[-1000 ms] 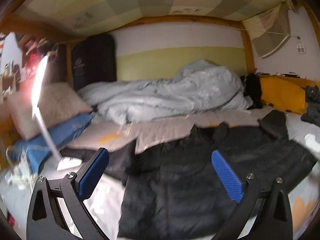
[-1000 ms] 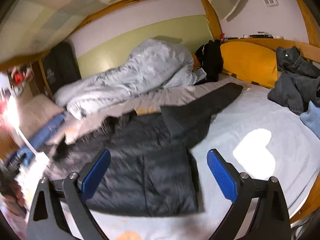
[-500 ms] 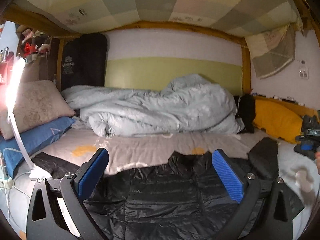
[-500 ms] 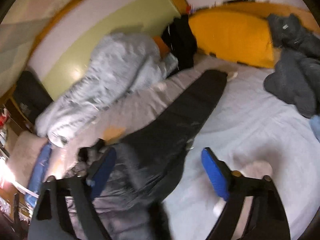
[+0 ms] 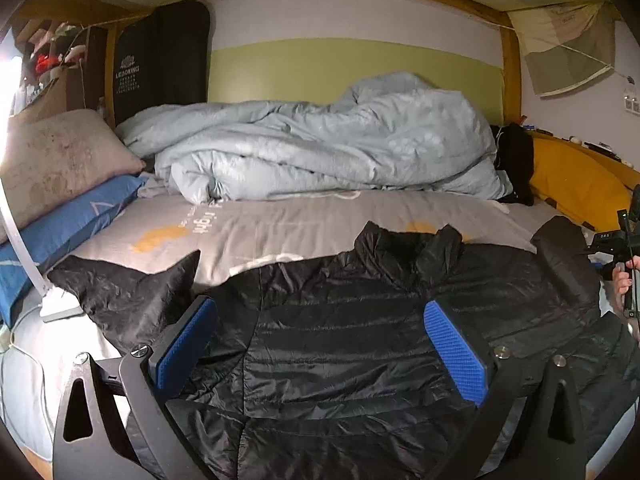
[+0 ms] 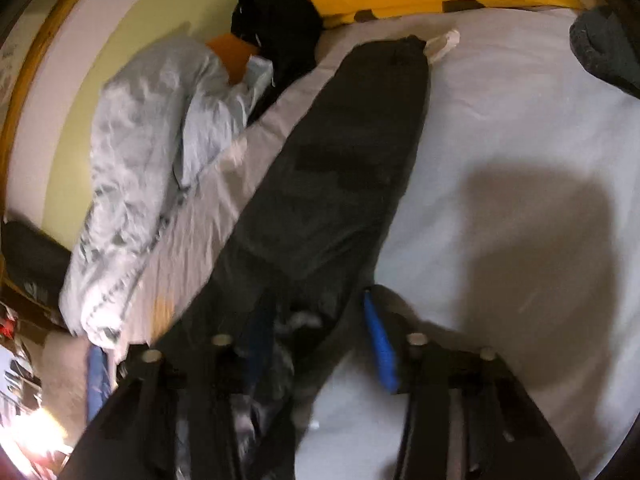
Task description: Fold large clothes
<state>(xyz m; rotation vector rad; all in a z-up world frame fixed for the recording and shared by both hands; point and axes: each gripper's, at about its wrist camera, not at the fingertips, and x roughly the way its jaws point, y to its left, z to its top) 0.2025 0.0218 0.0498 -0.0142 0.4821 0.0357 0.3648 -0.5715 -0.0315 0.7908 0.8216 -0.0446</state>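
A black quilted puffer jacket [image 5: 340, 340] lies spread flat on the grey bed sheet [image 5: 280, 224], collar toward the duvet. My left gripper [image 5: 320, 340] is open and empty, hovering low over the jacket's middle. One sleeve [image 5: 128, 292] points left. In the right wrist view the other sleeve [image 6: 352, 152] stretches away toward the yellow cushion. My right gripper [image 6: 316, 336] is down at that sleeve's near end, its jaws narrowed around the black fabric; the blur hides whether they grip it. The right gripper also shows at the left wrist view's right edge [image 5: 624, 248].
A crumpled pale blue duvet [image 5: 328, 148] lies along the back wall. Pillows [image 5: 60, 184] are stacked at the left beside a white lamp base [image 5: 60, 304]. A yellow cushion [image 5: 576, 184] and dark clothes [image 6: 604, 48] sit at the right. A wooden bunk frame [image 5: 510, 52] surrounds the bed.
My right gripper has dropped down to the jacket's right sleeve and its jaws have narrowed. My left gripper has lowered over the jacket's middle and stays open.
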